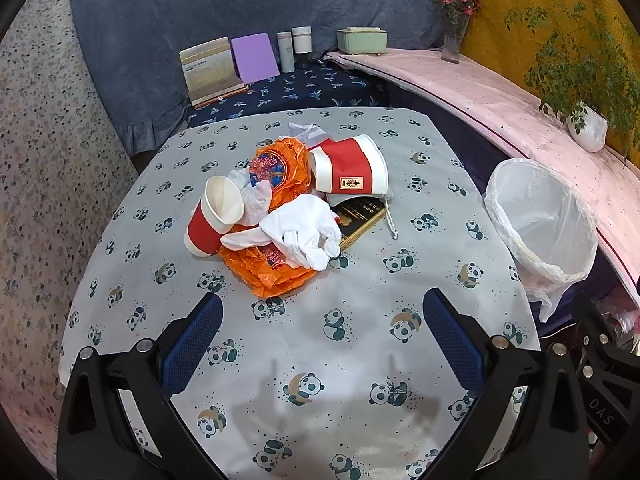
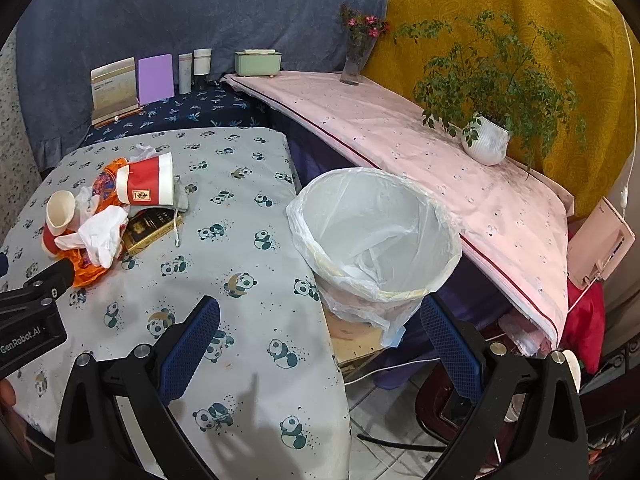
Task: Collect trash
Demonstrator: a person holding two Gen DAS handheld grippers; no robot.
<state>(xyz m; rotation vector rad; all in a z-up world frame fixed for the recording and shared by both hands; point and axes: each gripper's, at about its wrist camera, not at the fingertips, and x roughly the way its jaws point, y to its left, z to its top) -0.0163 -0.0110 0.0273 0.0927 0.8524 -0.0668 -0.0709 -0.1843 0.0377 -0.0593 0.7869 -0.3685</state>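
Both my grippers are spread wide with nothing in them. The left gripper [image 1: 322,336] hangs over the panda tablecloth [image 1: 360,360], and the trash pile [image 1: 288,208] sits mid-frame just beyond its fingers (two red paper cups, orange bag, white tissue, a dark box). The right gripper [image 2: 320,340] straddles the table edge, lined bin [image 2: 376,232] dead centre.

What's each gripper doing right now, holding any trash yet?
Left gripper: open, empty, short of the trash pile.
Right gripper: open, empty, aimed toward the lined bin.
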